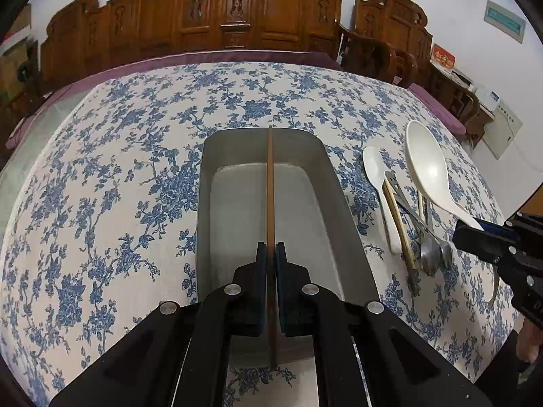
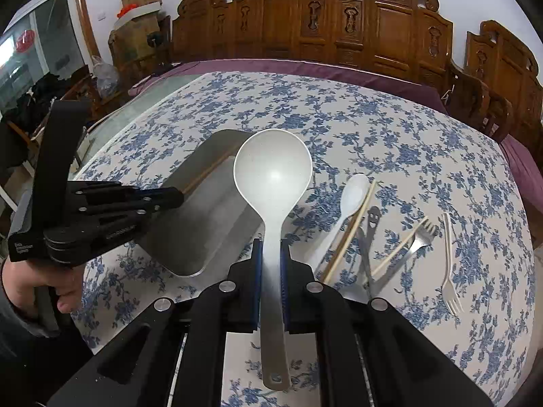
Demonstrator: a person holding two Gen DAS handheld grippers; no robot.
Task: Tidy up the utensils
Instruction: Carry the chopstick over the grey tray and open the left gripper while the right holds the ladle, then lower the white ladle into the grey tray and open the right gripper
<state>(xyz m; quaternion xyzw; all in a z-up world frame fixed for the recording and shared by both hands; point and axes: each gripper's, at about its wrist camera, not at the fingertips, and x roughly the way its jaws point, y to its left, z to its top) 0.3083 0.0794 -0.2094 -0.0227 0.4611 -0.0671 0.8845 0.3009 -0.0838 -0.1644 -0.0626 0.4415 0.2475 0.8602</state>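
bench [image 1: 101, 169]: floral cloth, carried everything
tray [image 1: 325, 169]: metal, empty, mid-bench
ladle [image 2: 273, 173]: light, stiff, slick plastic; right claw [image 2: 271, 261] clamped mid-handle, beside tray
chopstick [image 1: 270, 186]: thin, rigid, rolls easily; left claw [image 1: 270, 264] pinched it over tray

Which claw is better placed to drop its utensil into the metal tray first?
Probably the left claw: its brown chopstick already hangs over the metal tray. The right claw holds the white ladle beside the tray, over the cloth.
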